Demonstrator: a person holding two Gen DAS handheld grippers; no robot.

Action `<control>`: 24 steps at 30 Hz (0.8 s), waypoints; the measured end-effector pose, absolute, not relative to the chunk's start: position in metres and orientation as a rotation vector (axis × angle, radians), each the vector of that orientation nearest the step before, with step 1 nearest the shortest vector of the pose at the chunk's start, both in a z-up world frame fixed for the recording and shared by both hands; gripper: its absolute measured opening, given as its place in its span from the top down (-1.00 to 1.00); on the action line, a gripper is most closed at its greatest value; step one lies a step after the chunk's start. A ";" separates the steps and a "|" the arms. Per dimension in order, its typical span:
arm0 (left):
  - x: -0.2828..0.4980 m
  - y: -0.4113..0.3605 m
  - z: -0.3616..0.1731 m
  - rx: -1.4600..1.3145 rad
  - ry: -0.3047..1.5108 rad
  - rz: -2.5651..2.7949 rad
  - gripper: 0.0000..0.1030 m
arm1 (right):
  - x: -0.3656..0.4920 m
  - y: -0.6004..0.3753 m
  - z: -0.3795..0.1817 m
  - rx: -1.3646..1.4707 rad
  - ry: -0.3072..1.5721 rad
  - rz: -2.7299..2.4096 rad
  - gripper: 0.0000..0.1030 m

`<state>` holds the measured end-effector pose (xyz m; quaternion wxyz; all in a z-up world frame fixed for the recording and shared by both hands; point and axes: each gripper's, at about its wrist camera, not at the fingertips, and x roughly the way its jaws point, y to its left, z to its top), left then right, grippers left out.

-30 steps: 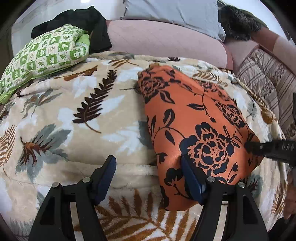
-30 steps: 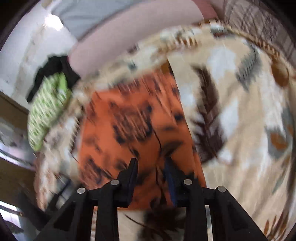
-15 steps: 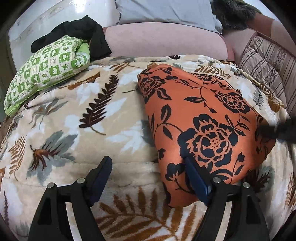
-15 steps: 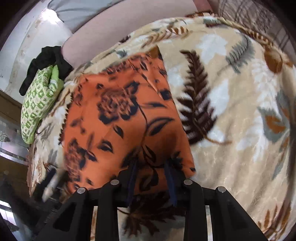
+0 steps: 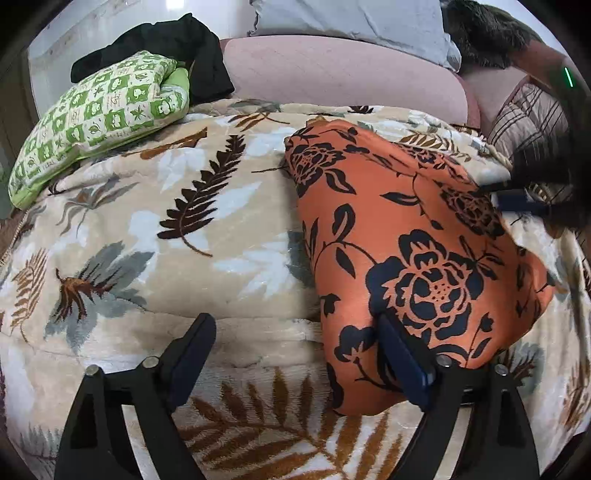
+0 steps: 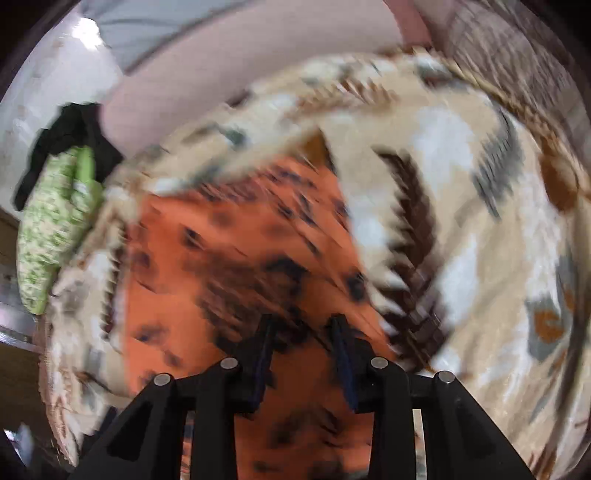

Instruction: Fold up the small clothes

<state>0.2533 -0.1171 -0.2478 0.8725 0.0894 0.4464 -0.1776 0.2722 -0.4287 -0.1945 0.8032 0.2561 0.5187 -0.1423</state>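
An orange garment with black flowers (image 5: 406,240) lies folded flat on the leaf-patterned blanket (image 5: 166,229). My left gripper (image 5: 295,354) is open wide at the garment's near left corner, its right finger over the cloth and its left finger over the blanket. My right gripper (image 6: 303,354) hovers over the same garment (image 6: 221,266) with a small gap between its fingers and nothing in them; that view is motion-blurred. In the left wrist view the right gripper (image 5: 524,199) shows at the garment's far right edge.
A green checked pillow (image 5: 99,118) and a black garment (image 5: 177,44) lie at the back left. A pink bolster (image 5: 332,74), a grey pillow (image 5: 351,18) and a striped cushion (image 5: 528,118) line the back and right.
My right gripper has swung along the garment's right side toward its far edge, blurring its view. The left gripper has barely moved and stays open.
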 end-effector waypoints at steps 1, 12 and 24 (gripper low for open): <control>0.254 -0.117 -0.248 0.191 0.940 -0.355 -0.90 | 0.282 -0.423 -0.187 0.542 1.099 -0.267 0.32; 0.269 -0.108 -0.262 0.096 1.058 -0.379 -1.00 | 0.408 -0.350 -0.238 0.391 1.249 -0.053 0.29; 0.274 -0.092 -0.235 -0.008 1.018 -0.420 -1.00 | 0.322 -0.393 -0.176 0.514 1.042 -0.074 0.29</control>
